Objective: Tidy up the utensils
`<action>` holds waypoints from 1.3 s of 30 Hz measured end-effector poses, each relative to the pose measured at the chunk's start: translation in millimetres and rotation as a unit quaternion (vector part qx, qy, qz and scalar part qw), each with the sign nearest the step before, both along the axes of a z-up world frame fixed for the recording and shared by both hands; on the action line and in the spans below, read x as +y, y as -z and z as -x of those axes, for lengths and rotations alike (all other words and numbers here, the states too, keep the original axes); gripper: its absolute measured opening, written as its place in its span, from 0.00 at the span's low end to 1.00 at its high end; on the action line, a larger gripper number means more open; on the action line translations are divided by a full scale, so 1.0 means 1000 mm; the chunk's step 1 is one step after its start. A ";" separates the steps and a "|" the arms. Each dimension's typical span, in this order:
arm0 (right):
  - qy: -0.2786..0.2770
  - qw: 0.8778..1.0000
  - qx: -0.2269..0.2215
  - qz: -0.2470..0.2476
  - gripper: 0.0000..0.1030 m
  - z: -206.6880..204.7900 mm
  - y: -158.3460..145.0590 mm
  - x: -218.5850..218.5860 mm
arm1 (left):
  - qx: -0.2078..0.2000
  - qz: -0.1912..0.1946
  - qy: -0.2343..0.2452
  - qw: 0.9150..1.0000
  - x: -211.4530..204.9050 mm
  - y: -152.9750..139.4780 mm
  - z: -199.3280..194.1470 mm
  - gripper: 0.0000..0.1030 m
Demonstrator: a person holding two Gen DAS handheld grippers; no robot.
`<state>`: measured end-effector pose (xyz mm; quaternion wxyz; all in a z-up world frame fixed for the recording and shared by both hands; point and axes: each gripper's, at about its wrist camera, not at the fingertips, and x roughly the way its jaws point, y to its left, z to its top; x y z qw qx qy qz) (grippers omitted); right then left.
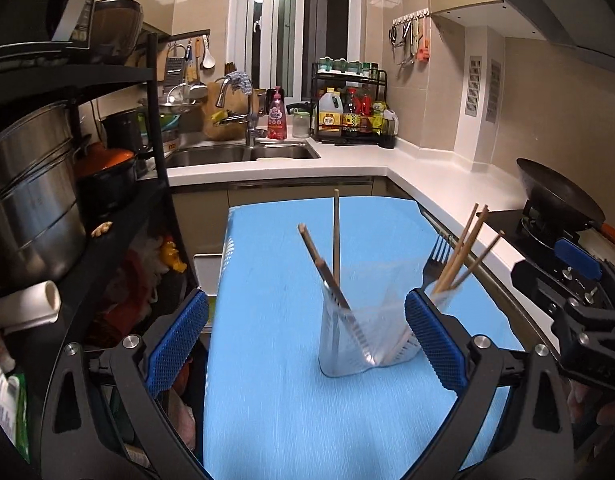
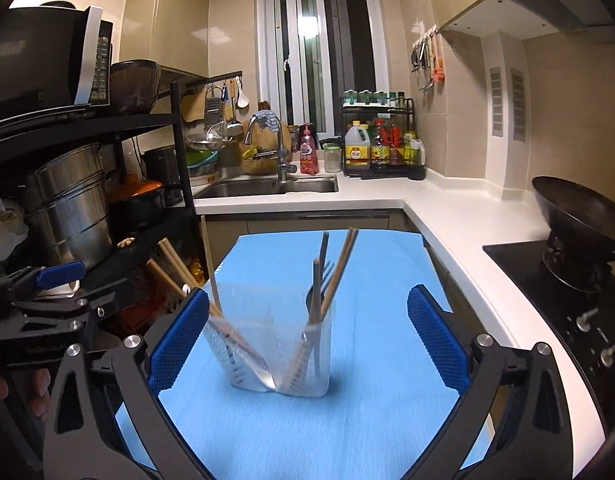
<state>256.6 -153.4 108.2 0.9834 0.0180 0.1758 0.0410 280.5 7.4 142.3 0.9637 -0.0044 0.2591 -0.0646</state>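
Clear plastic utensil holder (image 1: pixel 365 332) stands upright on the blue-covered surface (image 1: pixel 267 400), near its middle. Walls ribbed, see-through, two compartments divided by a V-shaped partition. Motion-blurred in both views, so the rim is hard to trace.

Contents:
- one compartment: two chopsticks (image 1: pixel 335 248), one pale, one darker brown, crossing each other
- other compartment: three light wooden chopsticks (image 1: pixel 463 248) fanned out, plus a metal fork (image 1: pixel 437 256), tines up
- right wrist view: fork (image 2: pixel 327 272) mostly hidden behind the sticks; only the tines read clearly

Left tongs (image 1: pixel 307 340): wide open, nothing held. Blue pads have a fine mesh texture on black arms. Its one pad overlaps the holder's edge in view; cannot tell if it touches.

Right tongs (image 2: pixel 307 340): also wide open, nothing held, holder sits between the pads but apart from them.

Surface cover is matte blue with a faint streaky grain. Beside it: white L-shaped counter (image 2: pixel 447 216), black wok (image 2: pixel 579 212) on the hob, steel pots (image 1: pixel 31 200) on a black rack, partly cut off by the frame edge.
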 end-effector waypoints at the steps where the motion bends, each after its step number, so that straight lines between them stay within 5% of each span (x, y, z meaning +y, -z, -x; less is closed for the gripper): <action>1: 0.005 1.000 0.003 0.003 0.95 0.007 0.004 0.002 | -0.005 0.003 -0.003 1.000 0.001 0.002 0.008 0.93; 8: 0.028 0.999 0.017 0.032 0.95 0.047 0.040 0.014 | -0.008 0.027 -0.019 0.999 0.008 0.025 0.044 0.93; 14: 0.034 0.998 0.034 0.034 0.95 0.056 0.059 0.016 | -0.006 -0.002 -0.027 1.000 0.005 0.044 0.058 0.93; 39: 0.030 0.999 0.039 0.020 0.95 0.062 0.065 0.019 | -0.022 -0.024 -0.035 0.999 -0.005 0.048 0.073 0.93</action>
